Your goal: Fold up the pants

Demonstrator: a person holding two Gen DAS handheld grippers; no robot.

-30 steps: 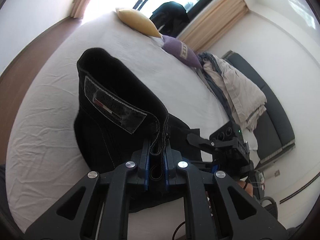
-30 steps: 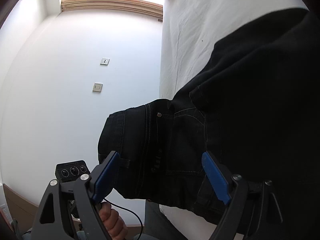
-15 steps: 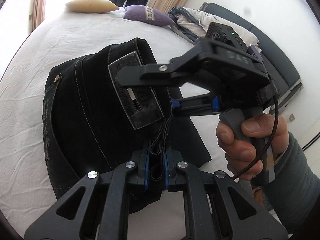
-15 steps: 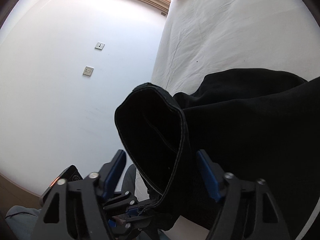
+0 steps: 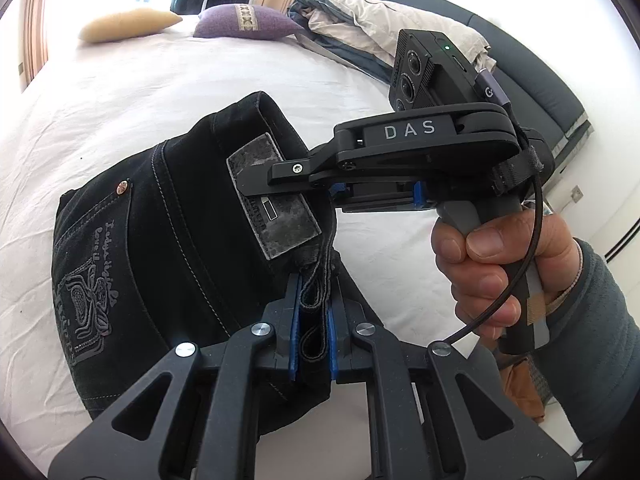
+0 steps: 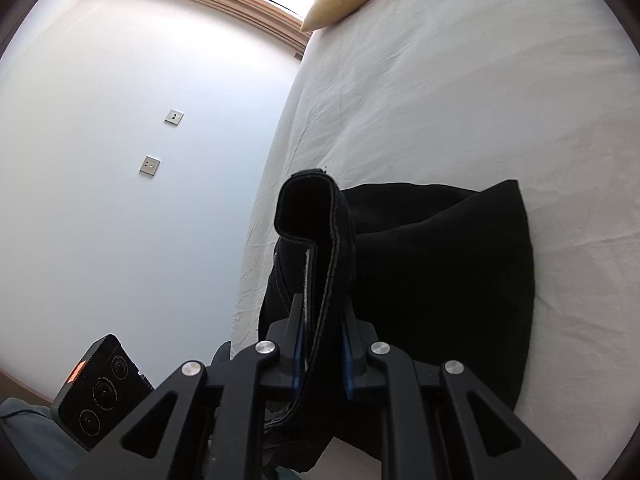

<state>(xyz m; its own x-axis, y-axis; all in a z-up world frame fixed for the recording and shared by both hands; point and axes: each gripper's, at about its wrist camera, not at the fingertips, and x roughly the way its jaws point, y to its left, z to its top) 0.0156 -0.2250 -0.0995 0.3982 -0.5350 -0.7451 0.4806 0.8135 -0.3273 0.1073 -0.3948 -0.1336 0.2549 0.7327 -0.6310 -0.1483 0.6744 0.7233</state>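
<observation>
On the white bed [image 5: 168, 92], black pants [image 5: 168, 240] lie bunched, waistband raised.

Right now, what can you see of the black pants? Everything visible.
The black pants are dark denim with pale stitching, a copper rivet, an embroidered back pocket and a grey waistband patch. They are bunched on the white bed sheet, waistband lifted and curled. The left hand-held gripper is shut on a belt loop at the waistband; the right hand-held gripper, whose jaws have just been closing, pinches a stitched edge. The legs' lie is unclear.
</observation>
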